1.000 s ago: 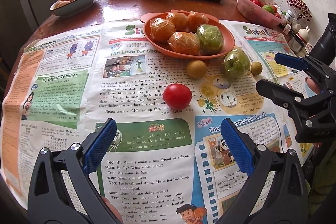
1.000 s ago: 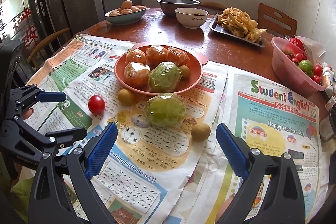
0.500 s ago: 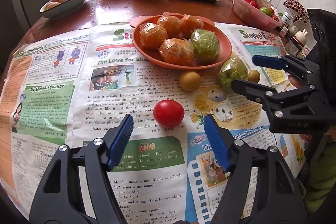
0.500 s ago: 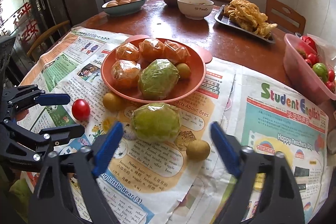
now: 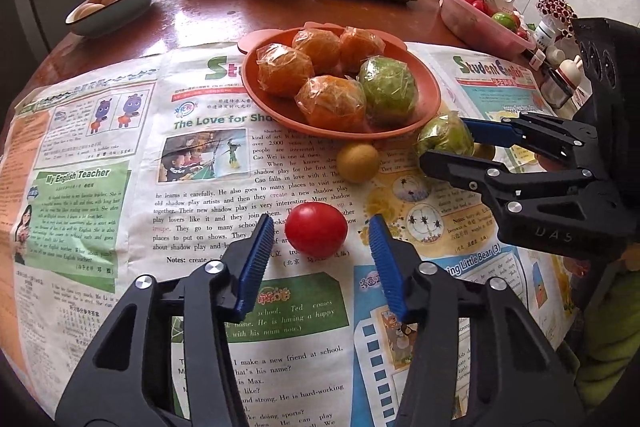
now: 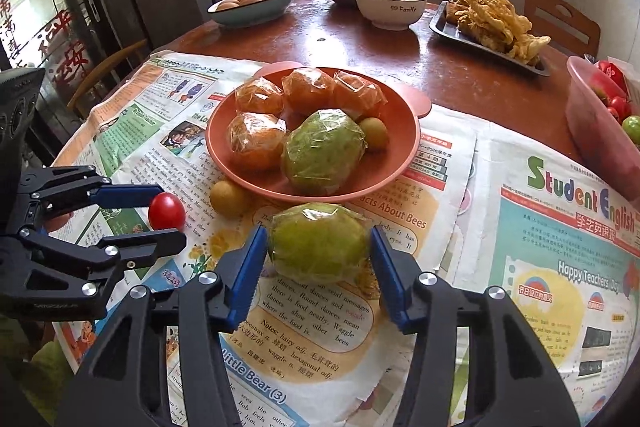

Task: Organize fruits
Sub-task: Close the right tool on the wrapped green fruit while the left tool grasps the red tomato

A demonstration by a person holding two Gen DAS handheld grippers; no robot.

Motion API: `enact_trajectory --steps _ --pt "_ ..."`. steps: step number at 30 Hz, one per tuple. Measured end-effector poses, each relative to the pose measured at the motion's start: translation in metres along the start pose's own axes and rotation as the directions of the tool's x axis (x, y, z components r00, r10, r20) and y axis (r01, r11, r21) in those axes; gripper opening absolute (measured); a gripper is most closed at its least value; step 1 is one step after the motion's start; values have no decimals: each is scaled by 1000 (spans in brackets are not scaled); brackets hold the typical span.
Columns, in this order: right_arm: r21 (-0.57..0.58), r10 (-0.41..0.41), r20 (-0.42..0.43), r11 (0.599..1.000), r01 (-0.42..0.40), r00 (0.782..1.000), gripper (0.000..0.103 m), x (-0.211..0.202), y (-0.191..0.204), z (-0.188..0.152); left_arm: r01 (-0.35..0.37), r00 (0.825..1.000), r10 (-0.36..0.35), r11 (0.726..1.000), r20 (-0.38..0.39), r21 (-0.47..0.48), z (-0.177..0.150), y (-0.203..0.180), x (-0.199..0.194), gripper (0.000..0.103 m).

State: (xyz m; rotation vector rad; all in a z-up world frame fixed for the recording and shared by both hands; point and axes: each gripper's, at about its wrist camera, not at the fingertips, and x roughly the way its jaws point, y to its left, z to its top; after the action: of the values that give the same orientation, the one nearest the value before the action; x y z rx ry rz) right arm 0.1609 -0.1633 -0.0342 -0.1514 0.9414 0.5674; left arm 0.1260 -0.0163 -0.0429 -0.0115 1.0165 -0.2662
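You're at the grasp step on both sides — the left gripper (image 5: 322, 233) brackets the red tomato (image 5: 321, 229), the right gripper (image 6: 318, 247) the wrapped green fruit (image 6: 319, 242), jaws released. Clench both next, then lift toward the orange plate (image 6: 404, 163).

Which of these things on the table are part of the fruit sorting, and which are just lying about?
Part of the job:
tomato
wrapped green fruit
small brown fruit
orange plate
left gripper
right gripper

Just lying about:
egg bowl
white bowl
fried food tray
newspaper
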Motion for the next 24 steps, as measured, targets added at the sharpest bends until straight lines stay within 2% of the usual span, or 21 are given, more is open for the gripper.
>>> enact_trajectory --steps 8,9,24 --pt "14 7 13 1000 -8 1000 51 -3 -1 -3 -5 1000 5 1000 1 2 0 0 4 28" --pt "16 7 14 1000 -7 1000 51 -3 -1 -4 -8 1000 8 1000 2 4 1 -1 4 23" --pt "29 3 56 1000 -4 998 50 -19 -3 -7 -3 1000 3 1000 25 -1 9 2 -11 23"
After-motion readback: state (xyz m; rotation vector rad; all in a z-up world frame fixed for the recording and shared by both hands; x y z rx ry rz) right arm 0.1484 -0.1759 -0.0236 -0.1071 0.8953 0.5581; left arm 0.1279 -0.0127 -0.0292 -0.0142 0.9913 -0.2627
